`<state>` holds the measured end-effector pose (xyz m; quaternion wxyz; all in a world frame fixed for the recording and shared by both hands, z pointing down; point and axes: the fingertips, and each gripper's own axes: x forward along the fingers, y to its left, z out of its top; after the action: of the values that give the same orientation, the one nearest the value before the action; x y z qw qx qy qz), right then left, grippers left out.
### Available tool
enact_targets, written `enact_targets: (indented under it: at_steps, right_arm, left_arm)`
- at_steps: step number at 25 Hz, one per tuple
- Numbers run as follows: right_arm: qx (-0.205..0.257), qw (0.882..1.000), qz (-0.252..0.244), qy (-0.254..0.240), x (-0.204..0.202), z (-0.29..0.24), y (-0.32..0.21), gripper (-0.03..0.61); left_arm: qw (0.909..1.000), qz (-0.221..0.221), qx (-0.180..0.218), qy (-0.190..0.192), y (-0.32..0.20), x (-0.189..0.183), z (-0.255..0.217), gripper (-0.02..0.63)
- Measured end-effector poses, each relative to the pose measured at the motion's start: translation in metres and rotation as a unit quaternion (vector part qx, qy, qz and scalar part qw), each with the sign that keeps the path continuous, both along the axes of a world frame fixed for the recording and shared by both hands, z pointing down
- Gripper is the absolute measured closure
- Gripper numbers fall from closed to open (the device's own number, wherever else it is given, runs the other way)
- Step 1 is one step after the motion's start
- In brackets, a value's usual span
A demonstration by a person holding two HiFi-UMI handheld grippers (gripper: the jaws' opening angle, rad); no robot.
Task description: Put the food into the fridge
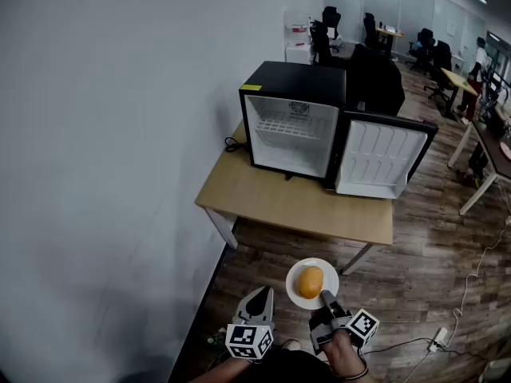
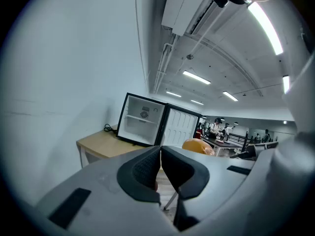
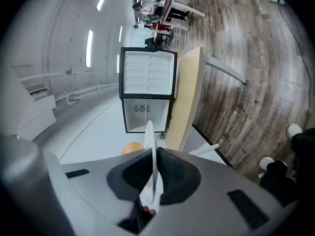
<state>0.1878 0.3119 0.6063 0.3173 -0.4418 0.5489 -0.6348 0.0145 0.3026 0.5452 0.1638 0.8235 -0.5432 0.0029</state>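
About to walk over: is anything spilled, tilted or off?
Nothing stands out. The white plate sits level in the right claw, pinched by its rim, with the orange food centred on it. The fridge stands open and empty.

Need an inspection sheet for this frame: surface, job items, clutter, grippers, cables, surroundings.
Surface: wooden table against a white wall, carrying the fridge.
Job's things: black mini fridge, door swung open, wire shelf inside, no food seen in it; round orange-yellow food on a white plate, held short of the table.
Clutter: nothing seen.
Grippers: right gripper shut on the plate's rim; left gripper shut, nothing between its jaws.
Cables: black cable on the table by the fridge; white cable and power strip on the floor.
Surroundings: wood floor, office chairs and desks behind.
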Motion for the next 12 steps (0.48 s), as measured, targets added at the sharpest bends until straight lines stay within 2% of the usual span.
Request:
enact_targets:
  at_steps: [12]
  right_arm:
    - [0.003, 1.000, 0.003, 0.005, 0.009, 0.004, -0.006, 0.500]
  left_arm:
    - [0.9997, -0.011, 0.002, -0.022, 0.001, -0.001, 0.008, 0.598]
